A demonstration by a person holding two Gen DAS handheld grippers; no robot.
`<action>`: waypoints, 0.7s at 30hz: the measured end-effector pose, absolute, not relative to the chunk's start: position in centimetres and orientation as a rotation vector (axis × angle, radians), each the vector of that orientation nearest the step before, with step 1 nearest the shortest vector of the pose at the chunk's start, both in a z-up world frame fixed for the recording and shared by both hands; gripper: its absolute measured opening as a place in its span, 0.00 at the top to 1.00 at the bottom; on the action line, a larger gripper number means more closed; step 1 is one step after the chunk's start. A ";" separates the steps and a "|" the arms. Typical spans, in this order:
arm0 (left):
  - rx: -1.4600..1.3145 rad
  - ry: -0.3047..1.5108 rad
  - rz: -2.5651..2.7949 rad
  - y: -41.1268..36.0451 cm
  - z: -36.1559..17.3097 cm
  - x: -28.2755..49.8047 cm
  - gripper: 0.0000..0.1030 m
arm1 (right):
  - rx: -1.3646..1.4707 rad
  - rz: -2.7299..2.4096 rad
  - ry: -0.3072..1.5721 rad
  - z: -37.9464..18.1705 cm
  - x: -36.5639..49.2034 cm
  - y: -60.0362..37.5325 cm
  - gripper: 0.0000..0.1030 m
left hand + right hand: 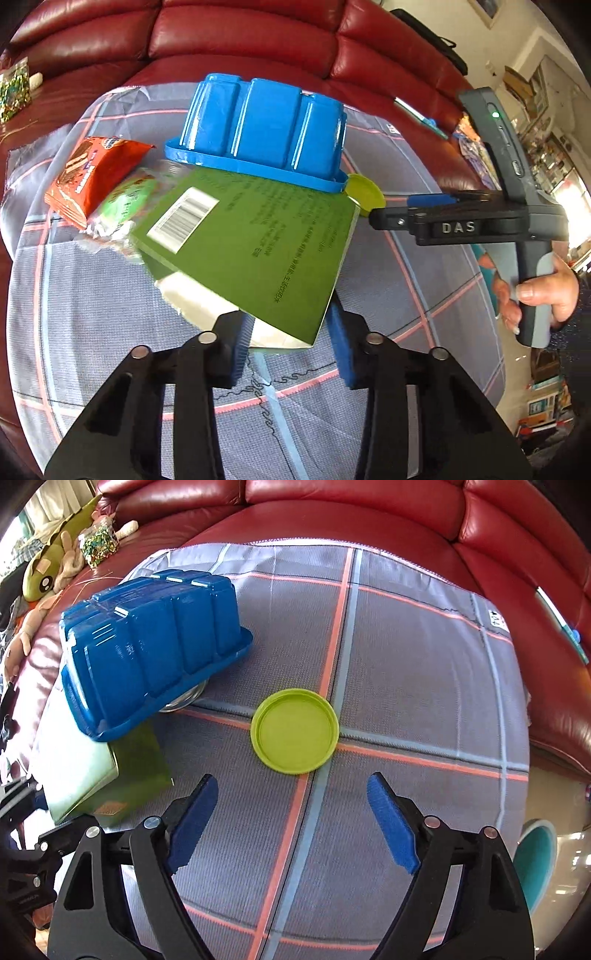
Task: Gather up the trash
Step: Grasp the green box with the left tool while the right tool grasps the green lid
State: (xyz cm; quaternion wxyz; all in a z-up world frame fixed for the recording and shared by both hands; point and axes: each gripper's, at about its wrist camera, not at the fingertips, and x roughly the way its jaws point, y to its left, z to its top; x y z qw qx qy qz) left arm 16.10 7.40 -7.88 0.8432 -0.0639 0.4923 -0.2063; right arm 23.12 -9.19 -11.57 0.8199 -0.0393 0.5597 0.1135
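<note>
The green box (255, 240) is lying tilted at the middle of the checked cloth (92, 332), its near corner sitting between the blue pads (338, 343) of the left tool (286, 350), whose fingers are spread on either side of that corner; whether they are touching it cannot be told. The blue plastic tray (258, 129) is resting upside down over the far edge of the box, leaning on it. A red snack wrapper (92, 177) and a green-and-silver wrapper (122, 206) are lying together just to the left of the box. A yellow-green lid (294, 731) is lying open side up on the cloth, just beside the tray's right end, and the right tool (291, 812) is hovering near it with its fingers spread wide and nothing between them. In the left wrist view, the right tool is coming in from the right, gripped by a hand (546, 295). The cloth is covering the seat of a red leather sofa (240, 37), where plush toys (48, 572) are lying at the far left.
</note>
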 end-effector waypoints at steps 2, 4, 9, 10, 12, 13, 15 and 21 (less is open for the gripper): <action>-0.129 1.034 -0.442 7.2 -7.9 16.0 0.70 | -0.091 0.253 1.185 -11.9 23.7 -9.0 0.25; -0.132 1.037 -0.445 7.0 -7.9 16.0 0.70 | -0.099 0.260 1.186 -12.3 24.2 -8.7 0.28; -0.127 1.043 -0.409 6.4 -7.8 16.3 0.63 | -0.135 0.264 1.154 -12.8 24.5 -8.5 0.49; -0.127 1.042 -0.395 6.2 -7.8 16.4 0.56 | -0.129 0.275 1.155 -12.7 24.3 -8.5 0.49; -0.130 1.040 -0.382 5.7 -7.8 16.6 0.53 | -0.127 0.278 1.151 -12.5 23.9 -8.7 0.50; -0.132 1.039 -0.379 5.8 -7.9 16.8 0.53 | -0.126 0.278 1.145 -12.4 23.7 -8.9 0.50; -0.137 1.038 -0.371 5.3 -8.0 17.0 0.53 | -0.102 0.278 1.138 -11.9 22.9 -9.7 0.50; -0.147 1.063 -0.393 3.9 -8.3 17.1 0.93 | -0.067 0.254 1.126 -10.5 20.2 -12.0 0.50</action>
